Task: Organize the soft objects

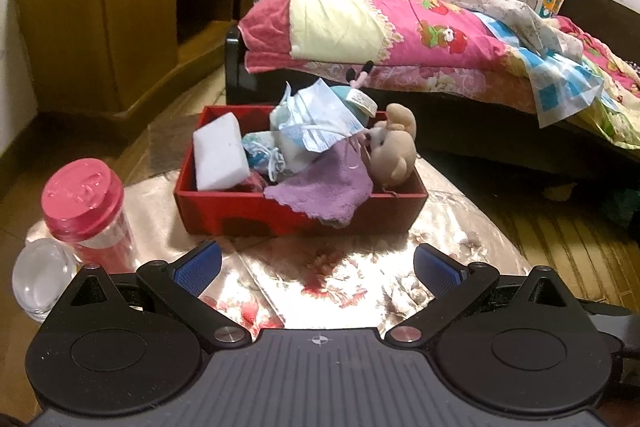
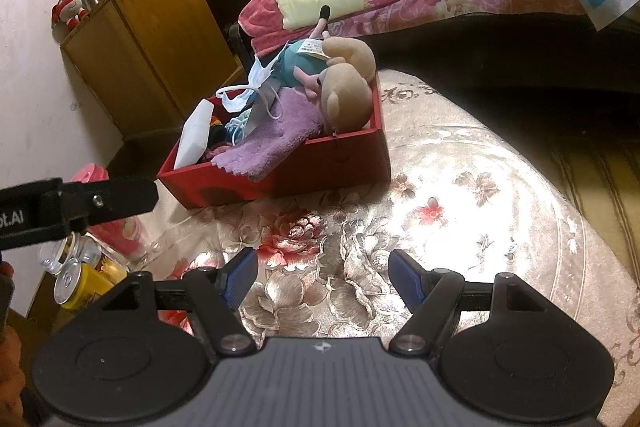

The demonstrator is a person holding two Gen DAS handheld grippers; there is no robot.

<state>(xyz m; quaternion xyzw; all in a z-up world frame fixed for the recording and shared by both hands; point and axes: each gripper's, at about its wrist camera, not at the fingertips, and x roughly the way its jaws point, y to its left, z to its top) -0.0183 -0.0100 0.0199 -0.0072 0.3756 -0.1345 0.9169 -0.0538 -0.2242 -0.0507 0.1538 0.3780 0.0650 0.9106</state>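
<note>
A red box [image 1: 304,213] [image 2: 340,163] stands on the floral tablecloth [image 1: 328,275] [image 2: 460,211], filled with soft things. Inside are a white sponge [image 1: 219,151] [image 2: 194,131], a purple towel [image 1: 320,189] [image 2: 264,143] draped over the front wall, a plush doll with a tan head [image 1: 394,151] [image 2: 346,95], and blue face masks [image 1: 316,125] [image 2: 256,79]. My left gripper [image 1: 318,267] hovers open in front of the box with nothing between its blue pads. My right gripper [image 2: 322,279] is open and empty too, nearer the table's front. The left gripper's finger [image 2: 116,201] shows at the right wrist view's left edge.
A pink-lidded clear jar [image 1: 86,203] and a glass ball [image 1: 40,279] stand at the table's left. Drink cans [image 2: 78,281] lie below the left edge. A bed with a pink quilt [image 1: 420,23] is behind, a wooden cabinet [image 1: 132,15] at back left.
</note>
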